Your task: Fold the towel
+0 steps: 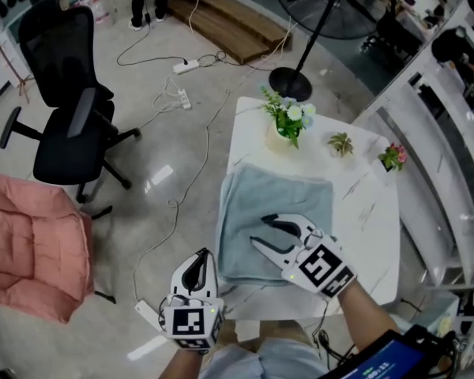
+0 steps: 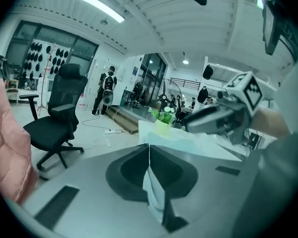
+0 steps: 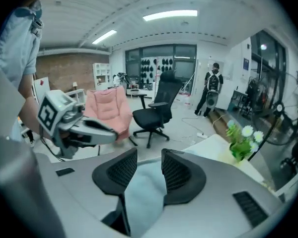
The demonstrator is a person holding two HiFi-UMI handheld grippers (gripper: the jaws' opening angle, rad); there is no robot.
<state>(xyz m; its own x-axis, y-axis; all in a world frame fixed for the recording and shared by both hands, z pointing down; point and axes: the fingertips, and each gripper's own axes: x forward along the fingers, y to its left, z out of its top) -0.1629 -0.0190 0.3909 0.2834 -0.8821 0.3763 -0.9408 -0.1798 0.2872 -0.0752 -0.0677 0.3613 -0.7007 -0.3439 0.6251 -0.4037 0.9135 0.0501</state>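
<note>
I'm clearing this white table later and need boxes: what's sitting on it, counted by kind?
towel: 1
potted plants: 3
total: 4

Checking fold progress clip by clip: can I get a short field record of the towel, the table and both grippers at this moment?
towel: light blue, flat on the table, looks doubled over
table: white, three small plants along its far side
left gripper: jaws together, off the table's near-left edge, beside the towel's corner
right gripper: jaws apart, over the towel, nothing between the pads
floor: black chair and pink chair, left of the table
</note>
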